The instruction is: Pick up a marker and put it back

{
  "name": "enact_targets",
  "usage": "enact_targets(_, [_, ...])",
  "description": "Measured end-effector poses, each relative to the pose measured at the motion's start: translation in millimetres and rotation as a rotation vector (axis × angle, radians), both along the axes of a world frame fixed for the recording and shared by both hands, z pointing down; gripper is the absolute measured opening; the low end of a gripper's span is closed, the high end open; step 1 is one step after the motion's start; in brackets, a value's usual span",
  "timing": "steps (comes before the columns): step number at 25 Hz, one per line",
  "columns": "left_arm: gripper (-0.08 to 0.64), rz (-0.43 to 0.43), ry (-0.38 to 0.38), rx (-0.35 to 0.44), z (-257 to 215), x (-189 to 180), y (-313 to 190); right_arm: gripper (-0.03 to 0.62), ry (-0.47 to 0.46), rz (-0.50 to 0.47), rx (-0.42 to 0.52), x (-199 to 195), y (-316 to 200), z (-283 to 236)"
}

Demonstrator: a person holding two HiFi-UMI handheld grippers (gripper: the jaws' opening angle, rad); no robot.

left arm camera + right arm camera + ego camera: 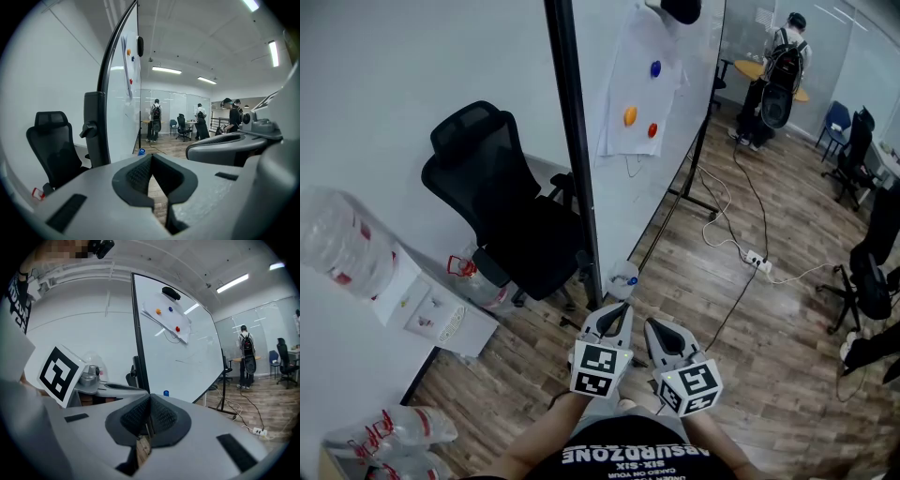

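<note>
I see no marker that I can name for certain. A small blue-capped item [624, 278] sits at the foot of the whiteboard's dark edge post [577, 159], just beyond both grippers; it also shows as a blue dot [141, 151] in the left gripper view and as a blue cap [166, 393] in the right gripper view. My left gripper [617, 311] [152, 157] is shut with nothing between its pads. Beside it, my right gripper [656, 328] [150, 397] is also shut and empty. Both point towards the whiteboard [652, 84].
A black office chair [502, 206] stands left of the whiteboard's post. Large water bottles [337, 244] and a white box [431, 314] lie at the left. A cable and power strip [757, 260] cross the wooden floor. A person [783, 56] stands far off; more chairs [867, 272] are at the right.
</note>
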State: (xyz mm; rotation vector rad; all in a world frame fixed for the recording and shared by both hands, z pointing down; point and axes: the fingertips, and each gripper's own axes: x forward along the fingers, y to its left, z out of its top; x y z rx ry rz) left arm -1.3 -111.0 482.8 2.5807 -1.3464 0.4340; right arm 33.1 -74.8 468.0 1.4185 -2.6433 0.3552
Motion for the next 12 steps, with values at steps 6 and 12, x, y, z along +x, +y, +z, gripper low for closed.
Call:
enact_targets(6, [0.008,0.002,0.004,0.006,-3.7,1.2,3.2,-0.003,0.002,0.001,0.001,1.2,3.6,-2.1])
enact_targets(12, [0.008,0.002,0.007,0.012,-6.2,2.7,8.1,-0.002,0.005,0.008,0.002,3.8,8.6,-2.0])
